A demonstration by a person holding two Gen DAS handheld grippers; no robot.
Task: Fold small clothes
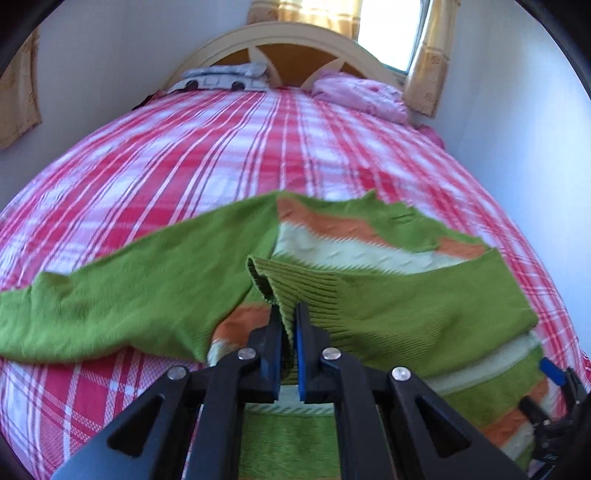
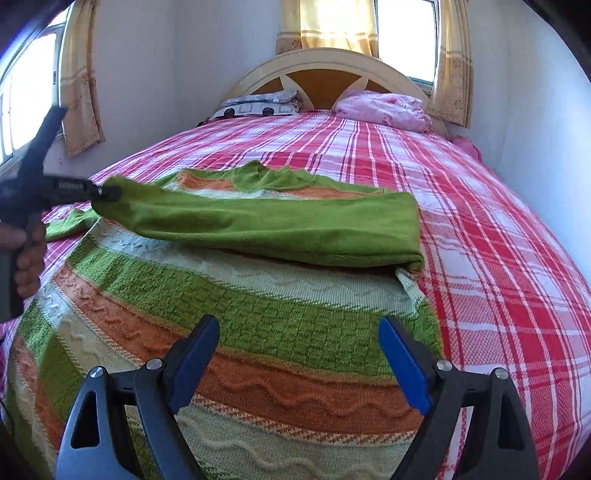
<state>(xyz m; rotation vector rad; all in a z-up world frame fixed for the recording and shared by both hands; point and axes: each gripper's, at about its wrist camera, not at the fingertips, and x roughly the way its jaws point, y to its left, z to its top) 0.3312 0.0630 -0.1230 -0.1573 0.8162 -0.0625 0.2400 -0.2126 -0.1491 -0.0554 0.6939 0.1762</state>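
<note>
A striped knitted sweater in green, orange and pale bands lies flat on the red-and-white plaid bedspread, near the foot of the bed. The left gripper has its jaws pinched tight on the ribbed cuff of a green sleeve, which is drawn across the sweater's body; the other sleeve stretches away to the left over the bedspread. The right gripper hovers low over the sweater's hem with its blue-padded jaws spread wide, holding nothing.

At the head of the bed, a grey patterned pillow sits left and a crumpled pink blanket right, under an arched headboard and yellow curtains.

The right wrist view alone shows the left gripper from the side, with the person's hand on its handle, and the sleeve's fold at the sweater's right edge. Only the left wrist view shows the cuff clamped between the pads.
</note>
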